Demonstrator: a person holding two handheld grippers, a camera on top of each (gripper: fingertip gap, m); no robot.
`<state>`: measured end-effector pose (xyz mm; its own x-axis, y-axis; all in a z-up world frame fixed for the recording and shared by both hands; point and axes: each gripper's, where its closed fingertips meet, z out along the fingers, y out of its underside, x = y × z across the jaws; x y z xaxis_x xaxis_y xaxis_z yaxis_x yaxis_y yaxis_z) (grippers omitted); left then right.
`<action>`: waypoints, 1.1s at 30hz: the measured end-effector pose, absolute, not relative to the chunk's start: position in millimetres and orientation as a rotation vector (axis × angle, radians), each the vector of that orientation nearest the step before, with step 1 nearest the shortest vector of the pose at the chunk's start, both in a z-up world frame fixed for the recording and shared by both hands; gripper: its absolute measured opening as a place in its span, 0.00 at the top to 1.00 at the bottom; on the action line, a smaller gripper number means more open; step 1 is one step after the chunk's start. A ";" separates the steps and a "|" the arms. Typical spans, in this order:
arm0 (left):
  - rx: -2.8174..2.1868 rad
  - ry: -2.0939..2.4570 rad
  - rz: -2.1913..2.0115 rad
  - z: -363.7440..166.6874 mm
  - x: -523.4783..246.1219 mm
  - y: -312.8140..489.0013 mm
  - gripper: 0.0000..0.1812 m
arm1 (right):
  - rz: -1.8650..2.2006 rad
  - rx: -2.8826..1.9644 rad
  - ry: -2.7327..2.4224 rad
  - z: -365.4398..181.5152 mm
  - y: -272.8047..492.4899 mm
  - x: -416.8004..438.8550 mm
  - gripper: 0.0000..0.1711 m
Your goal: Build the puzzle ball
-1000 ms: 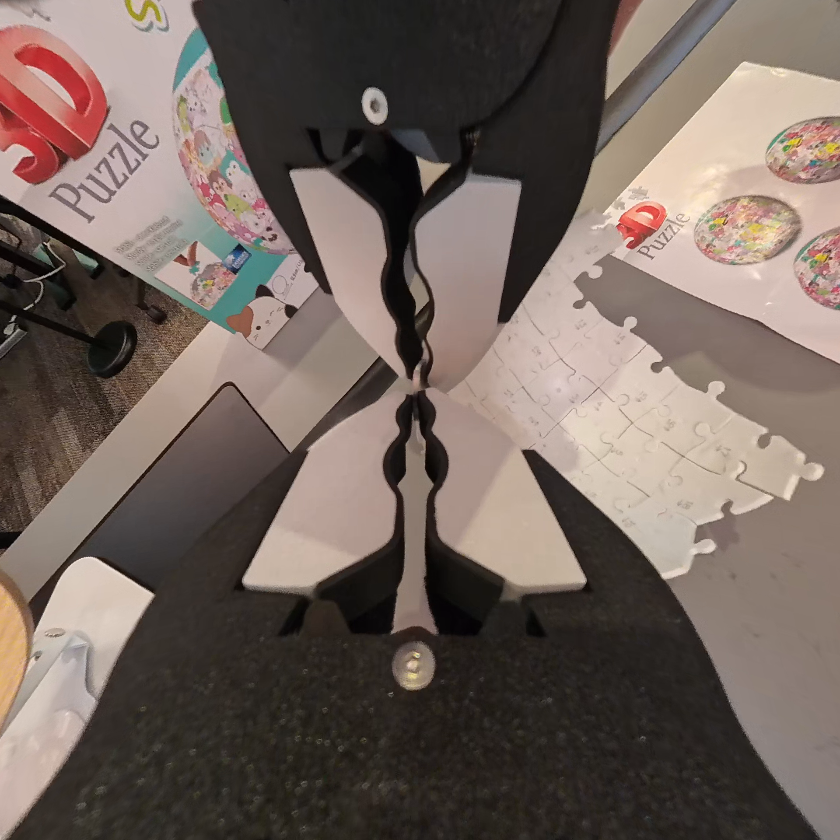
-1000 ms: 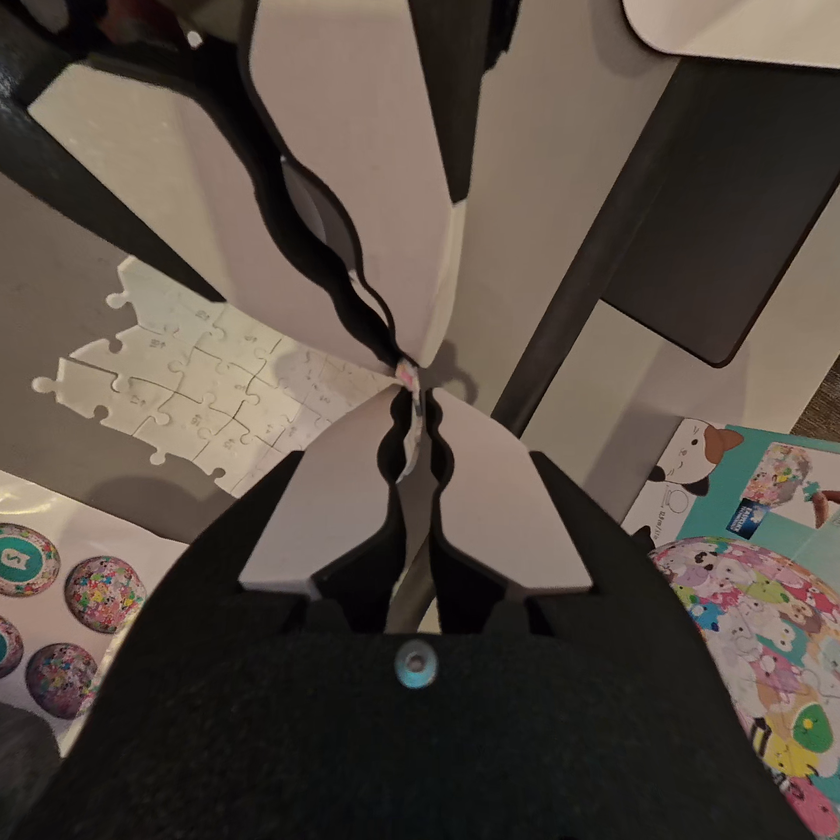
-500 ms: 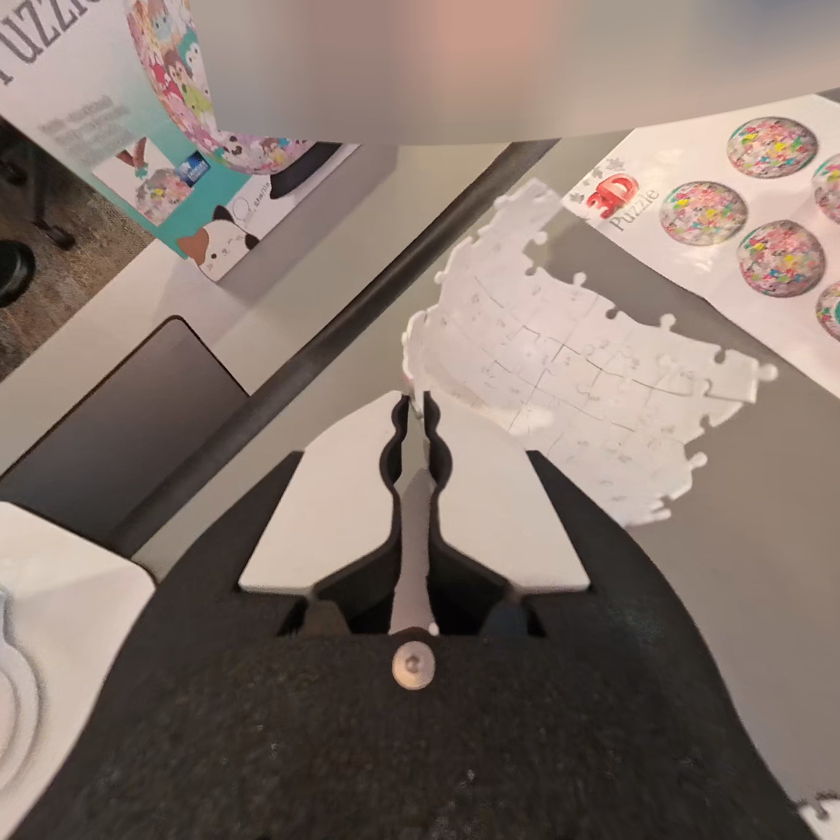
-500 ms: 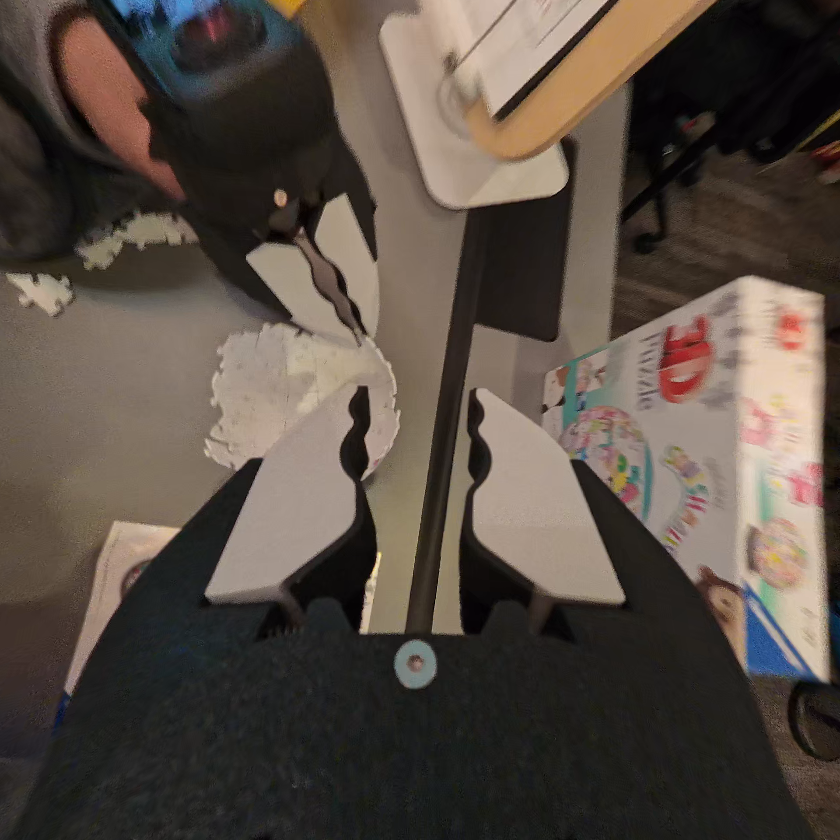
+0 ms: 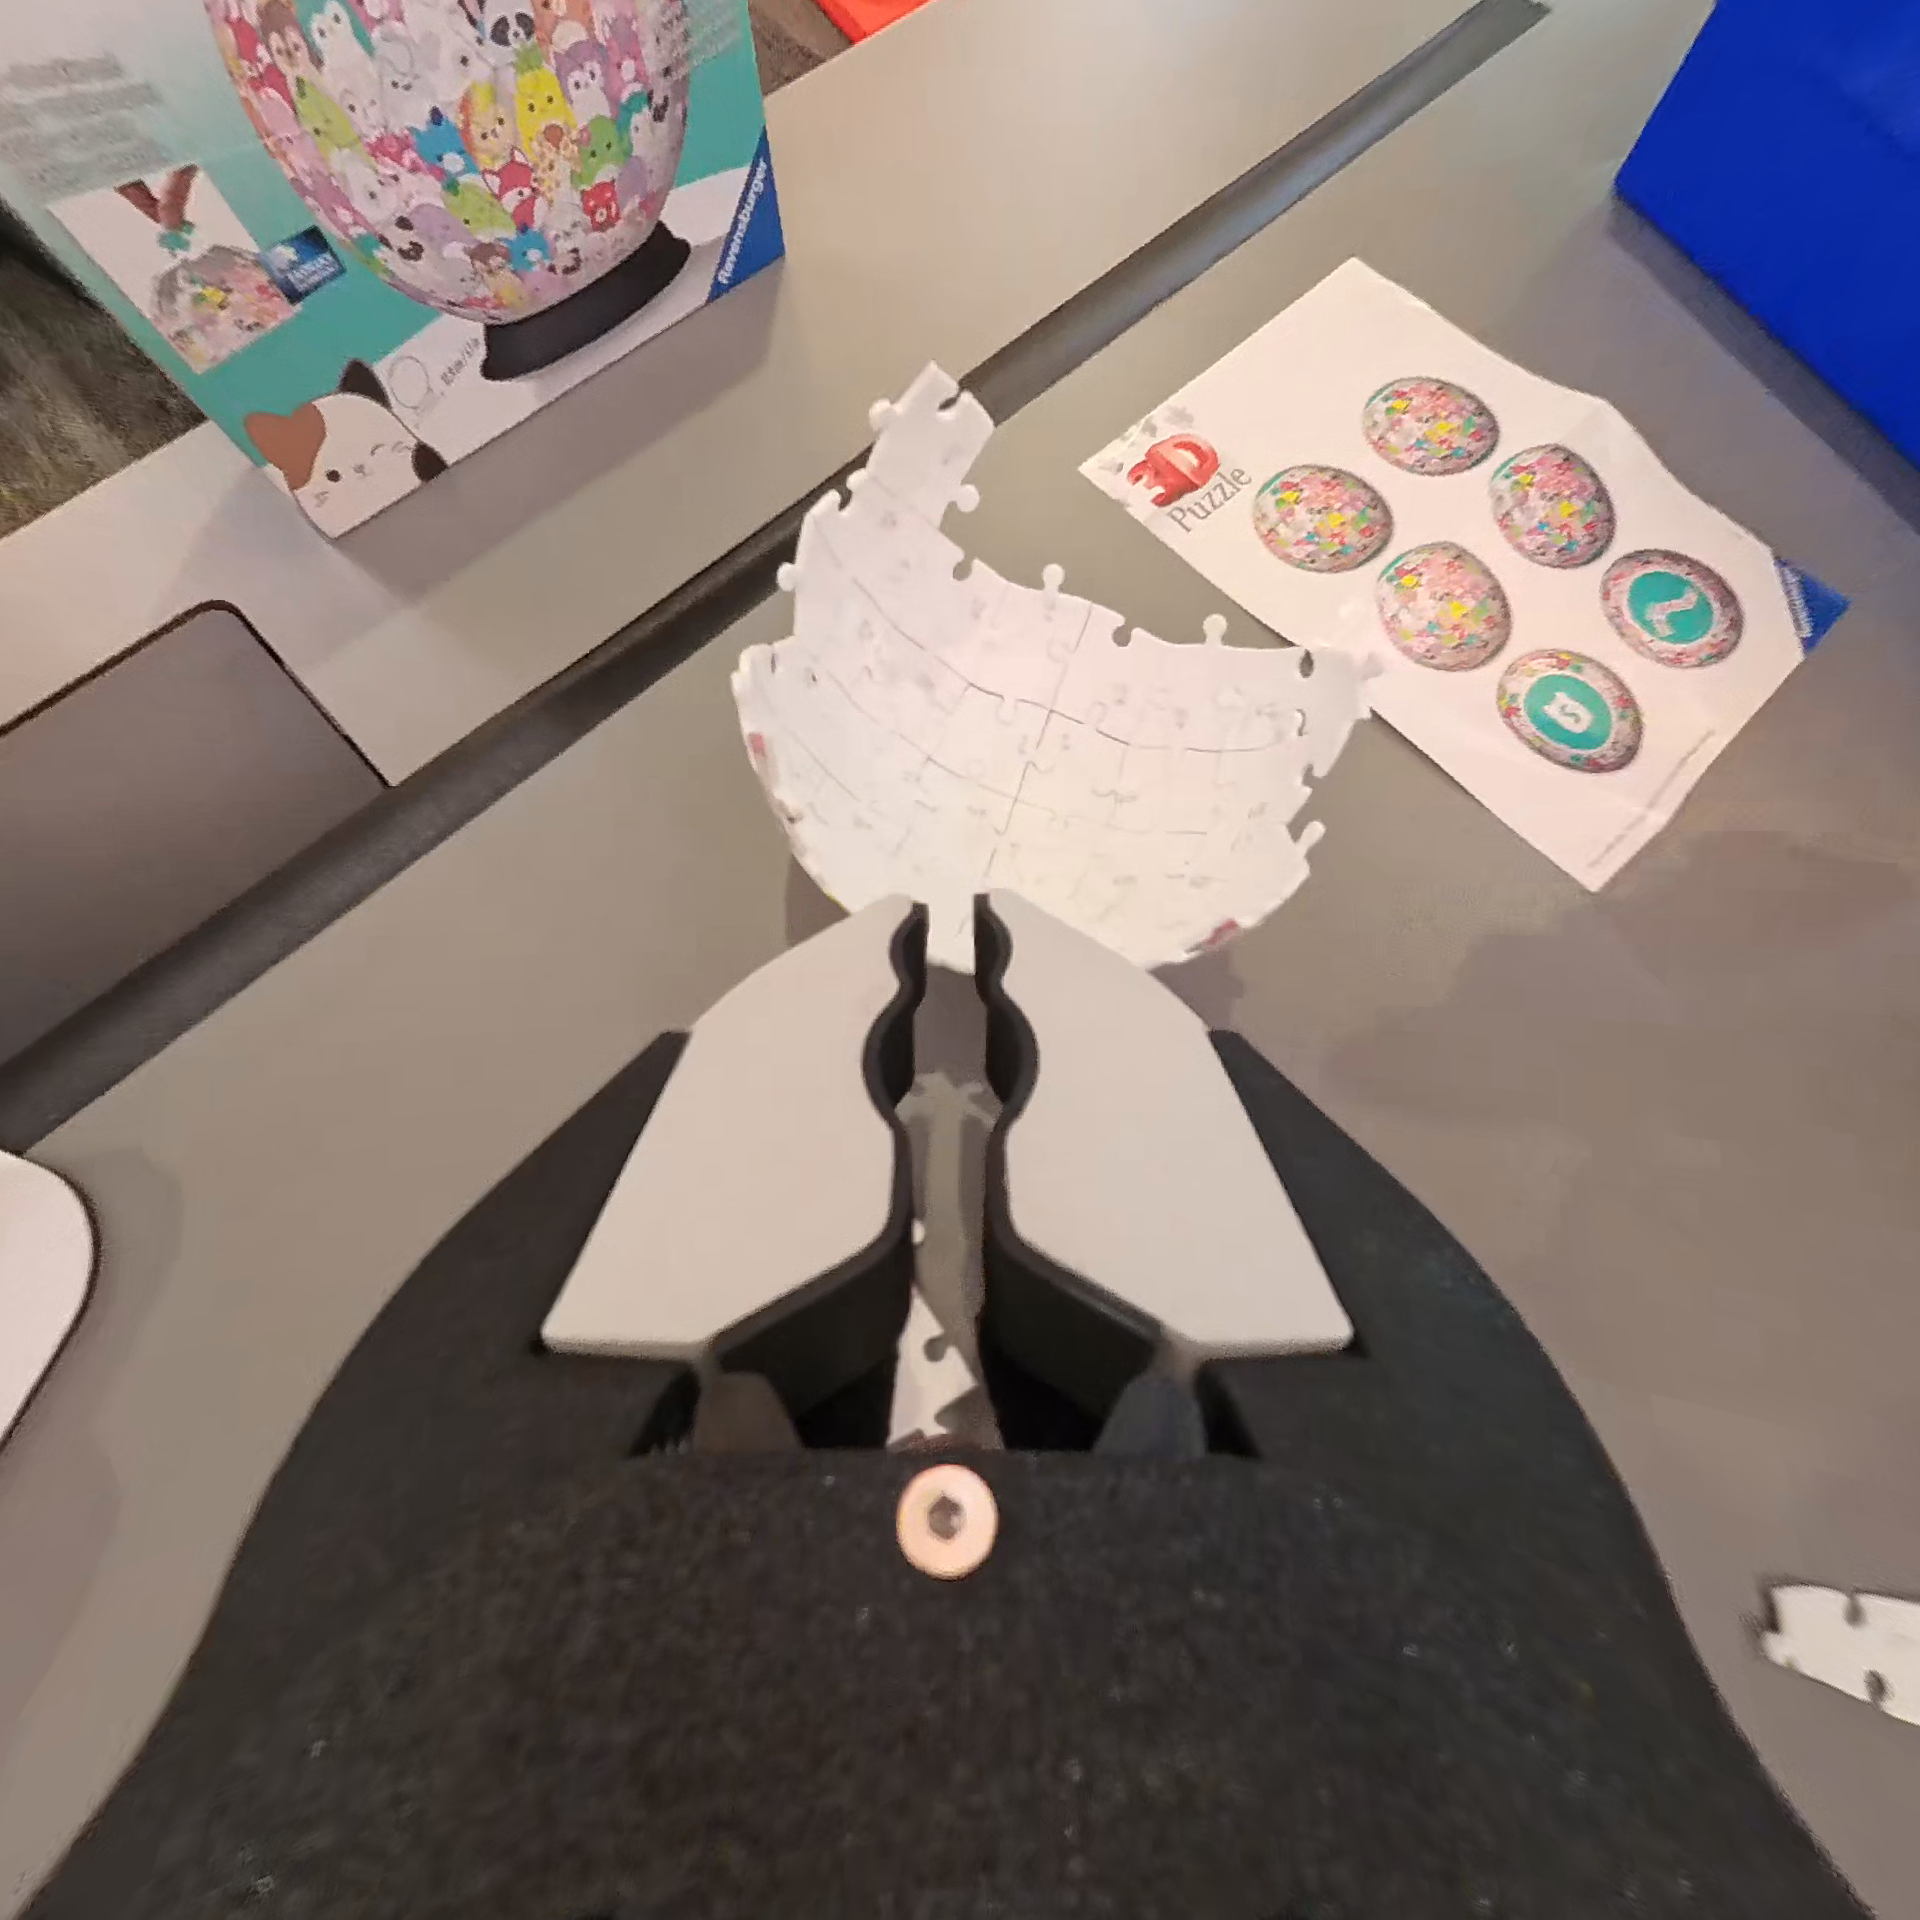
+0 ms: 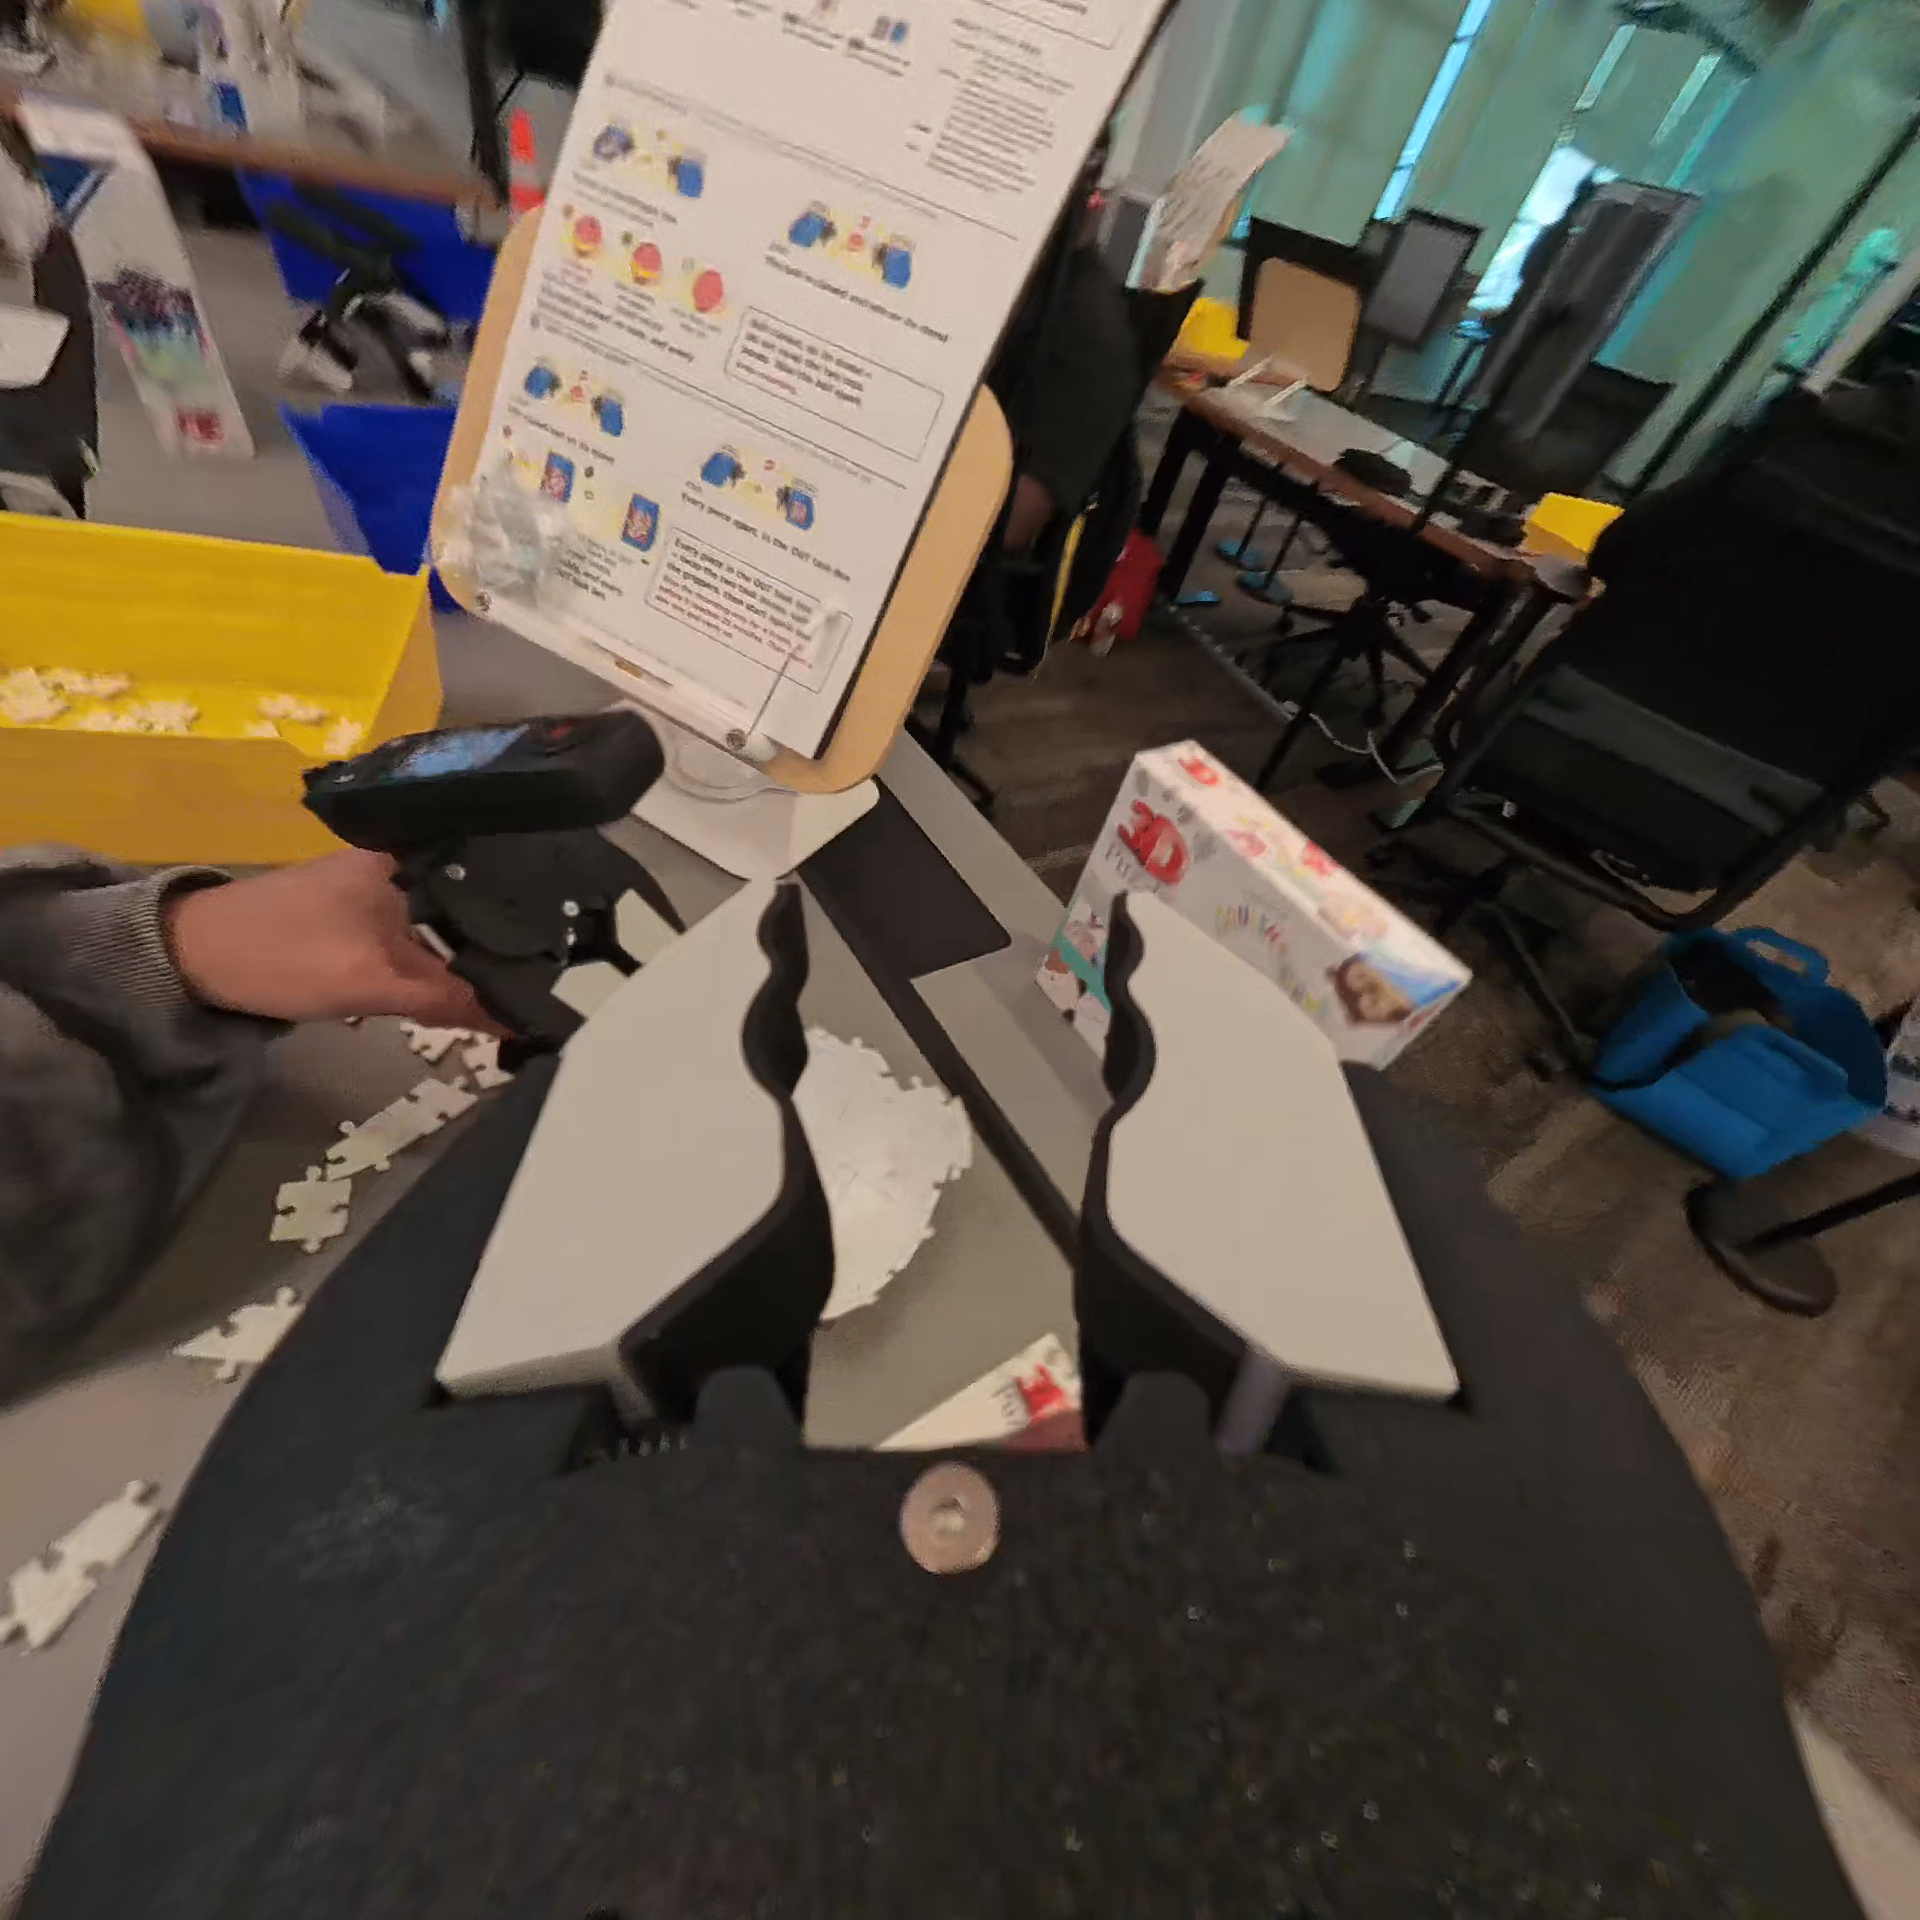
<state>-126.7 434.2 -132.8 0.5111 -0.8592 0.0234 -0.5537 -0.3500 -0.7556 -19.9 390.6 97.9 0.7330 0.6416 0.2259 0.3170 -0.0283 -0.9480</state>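
Your left gripper (image 5: 948, 935) pinches the bottom edge of the curved white sheet of joined puzzle pieces (image 5: 1039, 727), lifting it above the grey table (image 5: 1558, 1143). Your right gripper (image 6: 951, 966) is wide open, holding nothing. You are mid-build; next, pick a loose white puzzle piece (image 6: 310, 1210).

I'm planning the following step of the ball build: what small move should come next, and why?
Probably bring the open, empty right tongs down to one of the loose white puzzle strips on the grey table. The left tongs are shut on the curved white shell of joined pieces, holding it up, so it seems ready for another piece.
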 end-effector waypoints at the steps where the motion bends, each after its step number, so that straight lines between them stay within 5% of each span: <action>1: -2.046 1.147 -0.572 -132.3 -125.1 431.8 0.96 | 0.303 -1.633 -0.731 81.9 382.4 -17.3 0.68; 8: -2.050 1.164 -0.592 -140.8 -118.2 414.5 0.96 | 0.422 -1.874 -0.638 -77.4 337.2 -41.4 0.66; 12: -2.031 1.159 -0.596 -139.9 -112.6 405.3 0.96 | 0.457 -1.912 -0.606 -120.0 320.2 -52.3 0.66; 33: -2.007 1.061 -0.565 -128.4 -89.6 389.8 0.94 | 0.499 -1.901 -0.621 -118.4 277.3 -47.8 0.65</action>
<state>-89.6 389.8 -128.4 0.5528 -0.8329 0.0253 -0.4859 -0.3468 -0.8023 -47.8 277.3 -118.4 0.7804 0.6222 -0.0626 0.1954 -0.3378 -0.9207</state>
